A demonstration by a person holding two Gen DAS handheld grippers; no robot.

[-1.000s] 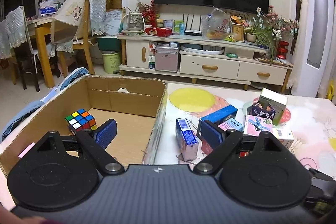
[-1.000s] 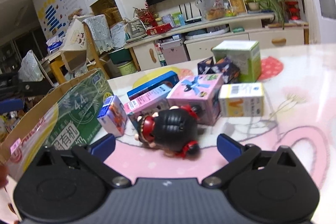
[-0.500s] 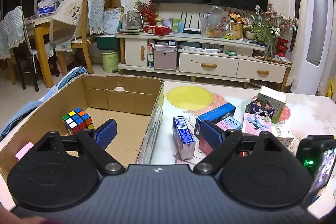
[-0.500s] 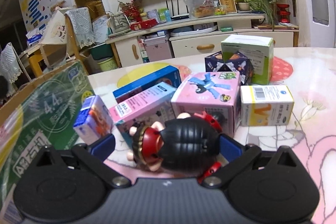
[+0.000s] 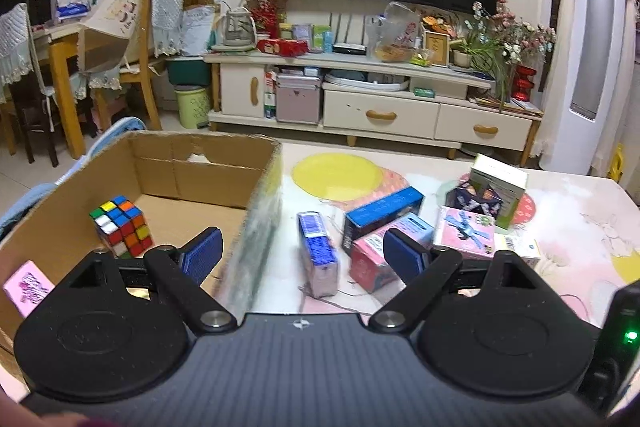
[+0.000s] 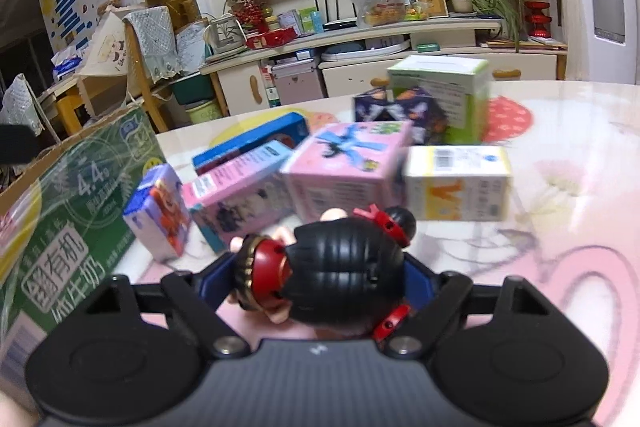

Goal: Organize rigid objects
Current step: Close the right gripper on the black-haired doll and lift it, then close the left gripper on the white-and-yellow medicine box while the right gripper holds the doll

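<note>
My right gripper [image 6: 318, 277] is shut on a black-haired doll figure [image 6: 340, 275] with red hair ties and holds it above the table. My left gripper [image 5: 300, 251] is open and empty, straddling the right wall of the cardboard box [image 5: 260, 203]. A Rubik's cube [image 5: 120, 227] and a small pink card [image 5: 26, 287] lie inside the box. Several small cartons lie on the table: a blue-purple one [image 5: 318, 251], a blue one [image 5: 382, 211], pink ones [image 6: 348, 167] and a white-yellow one [image 6: 456, 183].
The box's green printed side [image 6: 80, 211] is at the left in the right wrist view. A green-white box [image 6: 440, 91] and a dark patterned cube [image 6: 400, 111] stand behind the cartons. The patterned table [image 5: 580, 227] extends right. A TV cabinet and chairs are beyond.
My right gripper closed on the doll figure and lifted it slightly. My left gripper shifted a little to the left over the box wall and stayed open.
</note>
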